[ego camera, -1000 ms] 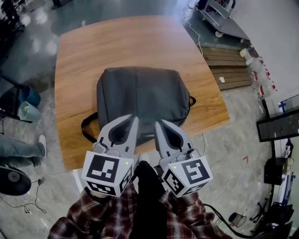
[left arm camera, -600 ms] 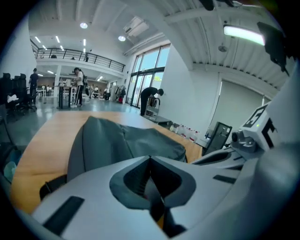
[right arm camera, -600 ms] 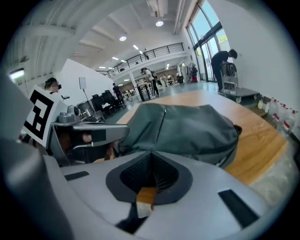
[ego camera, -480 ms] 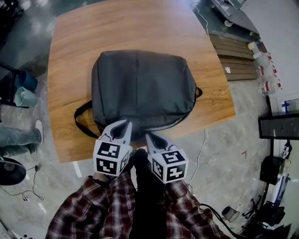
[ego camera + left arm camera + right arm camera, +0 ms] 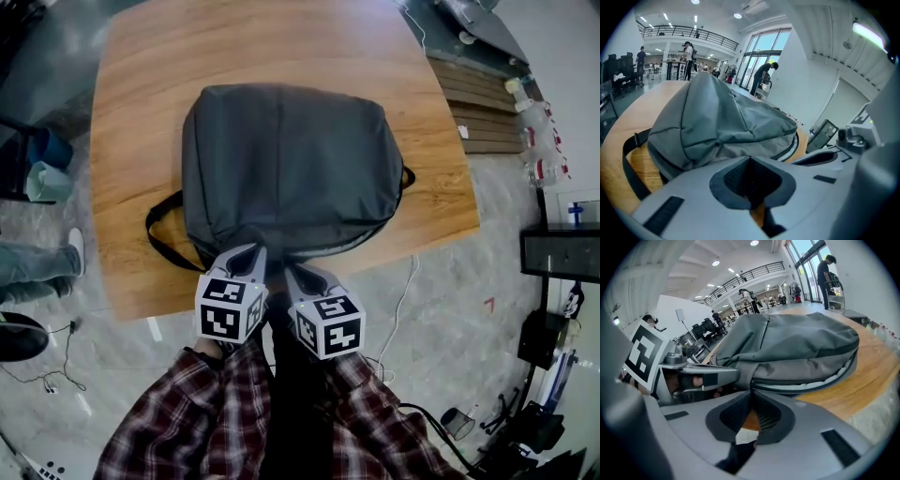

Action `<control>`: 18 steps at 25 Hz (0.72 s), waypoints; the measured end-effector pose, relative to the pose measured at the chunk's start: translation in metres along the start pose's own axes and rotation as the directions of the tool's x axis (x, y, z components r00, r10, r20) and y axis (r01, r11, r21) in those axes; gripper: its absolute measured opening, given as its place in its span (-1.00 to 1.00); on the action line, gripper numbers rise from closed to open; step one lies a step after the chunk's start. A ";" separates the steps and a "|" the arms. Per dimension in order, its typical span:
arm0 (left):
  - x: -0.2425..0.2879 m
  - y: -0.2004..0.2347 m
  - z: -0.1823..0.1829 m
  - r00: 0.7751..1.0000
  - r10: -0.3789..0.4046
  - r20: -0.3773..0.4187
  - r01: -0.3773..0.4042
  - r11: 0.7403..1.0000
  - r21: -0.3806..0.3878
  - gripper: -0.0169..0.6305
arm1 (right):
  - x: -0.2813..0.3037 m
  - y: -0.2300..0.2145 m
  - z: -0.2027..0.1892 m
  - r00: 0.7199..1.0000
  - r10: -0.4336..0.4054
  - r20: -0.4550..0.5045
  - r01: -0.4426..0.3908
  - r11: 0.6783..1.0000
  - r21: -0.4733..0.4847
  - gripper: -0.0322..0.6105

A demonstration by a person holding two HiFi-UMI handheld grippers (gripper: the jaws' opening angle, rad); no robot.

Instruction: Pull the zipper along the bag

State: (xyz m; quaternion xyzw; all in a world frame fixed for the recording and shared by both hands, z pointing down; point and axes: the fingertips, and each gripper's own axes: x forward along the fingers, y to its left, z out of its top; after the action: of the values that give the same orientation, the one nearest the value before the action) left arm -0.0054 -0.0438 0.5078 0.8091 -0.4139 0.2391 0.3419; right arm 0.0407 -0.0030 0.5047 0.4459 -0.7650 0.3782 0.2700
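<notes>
We hold both grippers low at the near edge of the grey bag (image 5: 281, 169), which lies flat on the wooden table (image 5: 141, 56). The left gripper (image 5: 250, 253) and right gripper (image 5: 292, 273) both have their jaws together on nothing (the zipper seam (image 5: 795, 380) runs just beyond the right tips), probably lined up to find the pull.

a dark grey bag (image 5: 291, 169) lies flat on the wooden tabletop (image 5: 272, 47), nearer its front edge than its far one, its lower end reaching that edge. a black strap (image 5: 161, 246) loops out from it toward the front left corner. the zipper (image 5: 806, 382) curves along its front side, looking closed; its slider cannot be made out.
</notes>
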 end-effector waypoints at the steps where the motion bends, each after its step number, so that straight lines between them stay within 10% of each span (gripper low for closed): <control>1: 0.000 0.000 0.000 1.000 -0.003 0.001 0.003 1.000 -0.005 -0.91 | 0.003 0.000 -0.001 1.000 0.008 -0.015 -0.008 1.000 0.005 -0.86; 18: 0.007 0.004 -0.006 0.985 -0.140 -0.097 0.135 0.989 -0.057 -0.91 | 0.040 0.002 -0.007 0.974 -0.093 -0.208 0.085 0.995 -0.045 -0.62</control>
State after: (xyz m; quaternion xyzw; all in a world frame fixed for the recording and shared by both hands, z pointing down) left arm -0.0056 -0.0445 0.5173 0.8138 -0.3450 0.2451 0.3982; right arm 0.0213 -0.0155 0.5380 0.4325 -0.7182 0.3969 0.3737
